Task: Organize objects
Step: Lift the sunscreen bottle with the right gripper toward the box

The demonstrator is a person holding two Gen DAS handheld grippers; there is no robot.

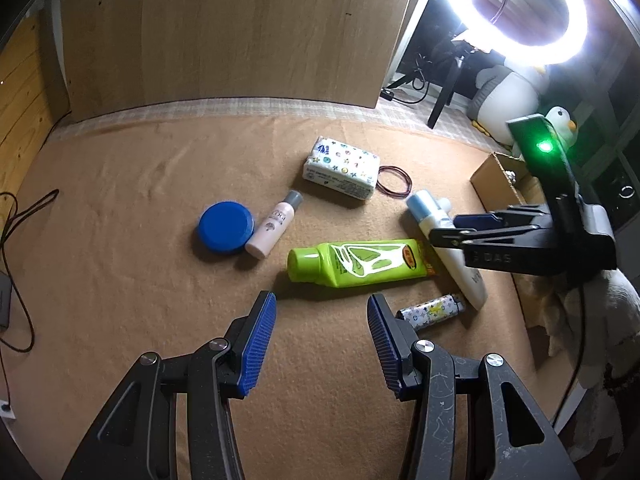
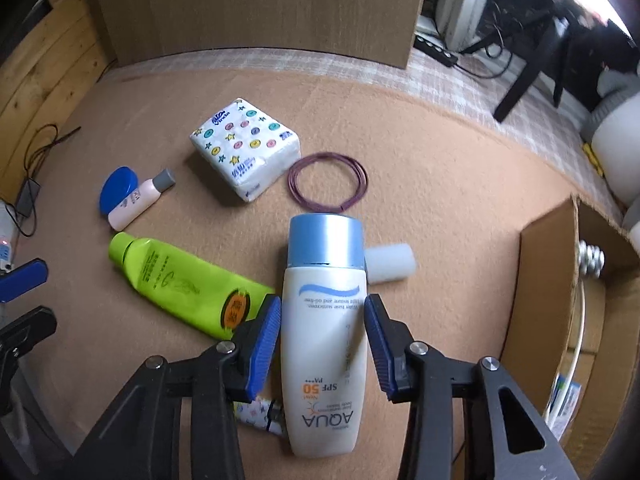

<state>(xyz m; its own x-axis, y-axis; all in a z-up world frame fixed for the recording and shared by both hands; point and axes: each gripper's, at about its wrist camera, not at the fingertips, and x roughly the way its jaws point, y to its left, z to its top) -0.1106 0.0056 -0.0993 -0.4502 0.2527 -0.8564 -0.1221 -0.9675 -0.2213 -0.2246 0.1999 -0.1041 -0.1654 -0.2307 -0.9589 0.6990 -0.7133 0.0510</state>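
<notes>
Tan felt mat [image 1: 120,240]; wood panel [image 1: 240,32] behind

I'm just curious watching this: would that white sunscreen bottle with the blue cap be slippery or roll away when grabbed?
The sunscreen bottle looks smooth and glossy, so it may be slightly slippery, though the right hand-held gripper has ribbed pads that should help. Its flattened body, lying on the tan cloth, probably won't roll. It looks like stiff plastic.
</notes>
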